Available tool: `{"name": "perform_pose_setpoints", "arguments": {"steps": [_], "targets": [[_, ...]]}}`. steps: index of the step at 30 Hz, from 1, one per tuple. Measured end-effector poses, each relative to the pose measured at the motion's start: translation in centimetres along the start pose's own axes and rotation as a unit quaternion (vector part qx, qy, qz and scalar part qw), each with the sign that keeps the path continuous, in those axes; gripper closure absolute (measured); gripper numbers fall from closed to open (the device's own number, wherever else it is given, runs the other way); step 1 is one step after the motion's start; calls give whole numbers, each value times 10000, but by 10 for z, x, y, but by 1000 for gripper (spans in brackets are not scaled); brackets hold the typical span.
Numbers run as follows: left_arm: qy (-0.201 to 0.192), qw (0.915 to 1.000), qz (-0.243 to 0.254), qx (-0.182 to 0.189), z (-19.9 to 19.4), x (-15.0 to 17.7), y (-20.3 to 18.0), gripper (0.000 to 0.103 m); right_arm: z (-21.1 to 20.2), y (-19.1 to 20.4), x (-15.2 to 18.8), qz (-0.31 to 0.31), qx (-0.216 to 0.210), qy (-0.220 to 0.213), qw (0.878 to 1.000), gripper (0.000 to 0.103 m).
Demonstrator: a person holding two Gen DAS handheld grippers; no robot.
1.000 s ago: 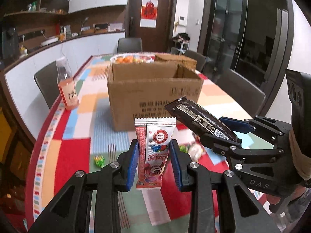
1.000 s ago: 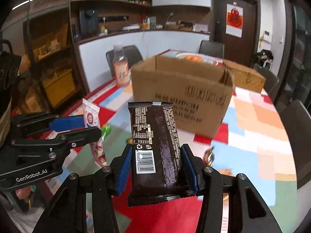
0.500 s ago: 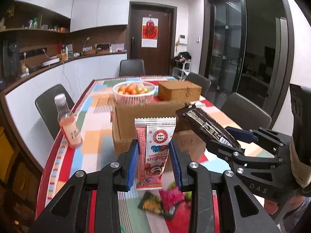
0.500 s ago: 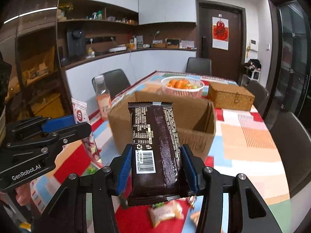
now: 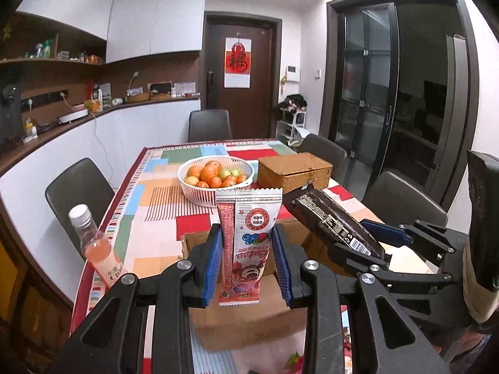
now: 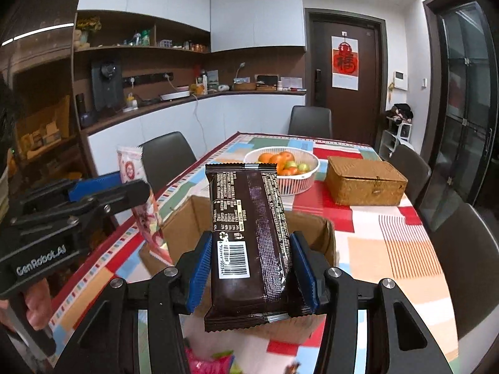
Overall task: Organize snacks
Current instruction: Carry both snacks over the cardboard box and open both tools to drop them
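Left wrist view: nearest the lens, the left gripper [image 5: 248, 263] is clenched on a red-and-white snack sachet [image 5: 248, 237], which is held upright by its lower half between the blue pads [image 5: 212, 265]. In the right wrist view the right gripper [image 6: 249, 271] is closed on a dark brown wrapped bar [image 6: 249, 233], gripped across its width near the barcode end. Both packets are judged to be light, with slick film wrappers that crumple easily; the sachet is probably soft and floppy above the pads, the bar stiffer, so a hold across the flat middle is preferred to the crimped ends. Just beyond and below both packets an open cardboard box [image 6: 315, 227] is seen, apparently the place for them. A few loose sweets [image 6: 212, 361] lie on the patchwork tablecloth [image 5: 156, 199] before it. Farther off stand a pink drink bottle [image 5: 96, 249], a white fruit basket [image 5: 215, 180] and a wicker box [image 5: 294, 171].
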State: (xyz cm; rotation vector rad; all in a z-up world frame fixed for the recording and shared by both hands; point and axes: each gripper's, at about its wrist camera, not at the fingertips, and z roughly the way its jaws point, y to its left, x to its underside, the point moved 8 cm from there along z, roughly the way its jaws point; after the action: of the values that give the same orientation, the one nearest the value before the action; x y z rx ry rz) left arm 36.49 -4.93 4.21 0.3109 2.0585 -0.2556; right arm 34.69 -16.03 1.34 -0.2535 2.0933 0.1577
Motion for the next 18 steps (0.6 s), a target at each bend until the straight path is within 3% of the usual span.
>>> {"name": "perform_pose_setpoints", "arguments": {"steps": [5,14,16,18], "targets": [[424,9990,-137,-18,45,0,12,71,29,-5,-4,6,48,228,9997,53],[1296,9912,-272,35,102,36,20,70,73,-14,12,-45,189,762,9969,53],[1352,9904,-295,-17,105,41,22,66,79,-15,17,-53,180,861,9961,52],[1340,9904,-318,-95,101,43,24,48,82,-15,20,-72,174,915,9956,52]]}}
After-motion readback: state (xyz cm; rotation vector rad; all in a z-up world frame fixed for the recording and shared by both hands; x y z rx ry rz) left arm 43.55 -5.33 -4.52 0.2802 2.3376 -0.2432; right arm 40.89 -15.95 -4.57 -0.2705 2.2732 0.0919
